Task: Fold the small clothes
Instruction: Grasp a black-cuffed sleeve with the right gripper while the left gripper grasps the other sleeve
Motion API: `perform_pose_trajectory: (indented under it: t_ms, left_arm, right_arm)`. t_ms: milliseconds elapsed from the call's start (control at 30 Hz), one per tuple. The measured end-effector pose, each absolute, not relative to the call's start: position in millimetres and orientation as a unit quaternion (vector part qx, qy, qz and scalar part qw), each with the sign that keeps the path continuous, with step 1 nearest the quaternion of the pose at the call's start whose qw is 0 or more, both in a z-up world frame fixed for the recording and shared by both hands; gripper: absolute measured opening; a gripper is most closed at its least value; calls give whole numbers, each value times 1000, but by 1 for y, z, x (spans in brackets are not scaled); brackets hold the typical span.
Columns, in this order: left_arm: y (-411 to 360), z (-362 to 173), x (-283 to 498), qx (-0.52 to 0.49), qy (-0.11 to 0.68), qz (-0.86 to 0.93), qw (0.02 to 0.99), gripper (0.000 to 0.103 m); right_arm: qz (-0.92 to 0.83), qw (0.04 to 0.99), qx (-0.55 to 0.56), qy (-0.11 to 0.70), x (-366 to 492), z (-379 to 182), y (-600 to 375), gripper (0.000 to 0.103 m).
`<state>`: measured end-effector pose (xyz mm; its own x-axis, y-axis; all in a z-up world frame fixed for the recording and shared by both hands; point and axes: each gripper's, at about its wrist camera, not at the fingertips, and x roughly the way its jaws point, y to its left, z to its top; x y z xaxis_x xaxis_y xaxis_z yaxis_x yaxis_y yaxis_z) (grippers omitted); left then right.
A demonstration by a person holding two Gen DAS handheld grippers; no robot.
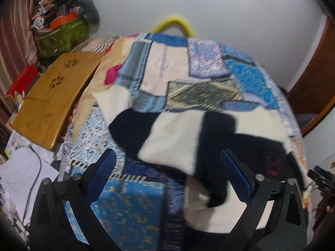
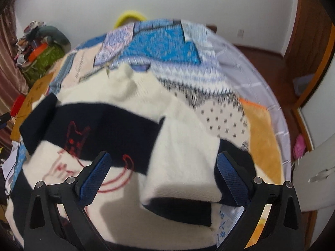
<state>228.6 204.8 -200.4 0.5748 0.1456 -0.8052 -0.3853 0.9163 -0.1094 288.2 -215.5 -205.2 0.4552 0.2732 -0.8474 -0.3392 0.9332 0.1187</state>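
Far left, a green storage bag [image 1: 60, 35] heaped with clutter stood by the curtain. Nearer, a wooden lap desk [image 1: 56, 96] lay beside the bed. A patchwork quilt [image 1: 167, 69] covered the bed. On its near part lay the cream-and-black sweater [image 2: 184, 146], red cat outlines on its front, one sleeve folded across. Left gripper [image 1: 167, 159] hung over the sweater's left edge, jaws apart, nothing clamped. Right gripper [image 2: 163, 163] hung over the sleeve, jaws wide, pads off the fabric.

left hand-held gripper [image 1: 167, 167]: black frame, blue ribbed pads, silver screws | right hand-held gripper [image 2: 163, 167]: built alike
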Motion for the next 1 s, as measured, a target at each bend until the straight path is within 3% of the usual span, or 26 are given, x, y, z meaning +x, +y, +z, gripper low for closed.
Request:
perform_pose_trajectory:
  t_ms: [233,267,333,400,467,733,867,1000]
  left_arm:
    - [233,-233,239,-145,470,174,853,101]
    - [237,-237,241,-144,473,177,851,101]
    - [243,-242,244,-139,477,183,849,101]
    - [254,-248,247,-137,483,194,843,100]
    - [264,-253,248,-144,488,198,838,93]
    - [297,-275,251,-179,501,221,817,90]
    - [306,-287,260,-210,509,201,810,74]
    - [312,-299,269,-223,512,201,805,72]
  right_arm:
    - [190,831,-42,521,296,-230,-217,70]
    - [191,828,-42,525,298,-233,-217,60]
    - [193,825,-39,529,299,-237,-220,51]
    - [195,828,-31,525,298,-237,-224,31]
    - [193,832,-32,520,299,-235,-227,20]
    - [162,860,-28,483,303,-211,-258,15]
    - [135,872,-22,471,303,-200,-283,15]
    - [103,878,-12,467,305,-193,-313,15]
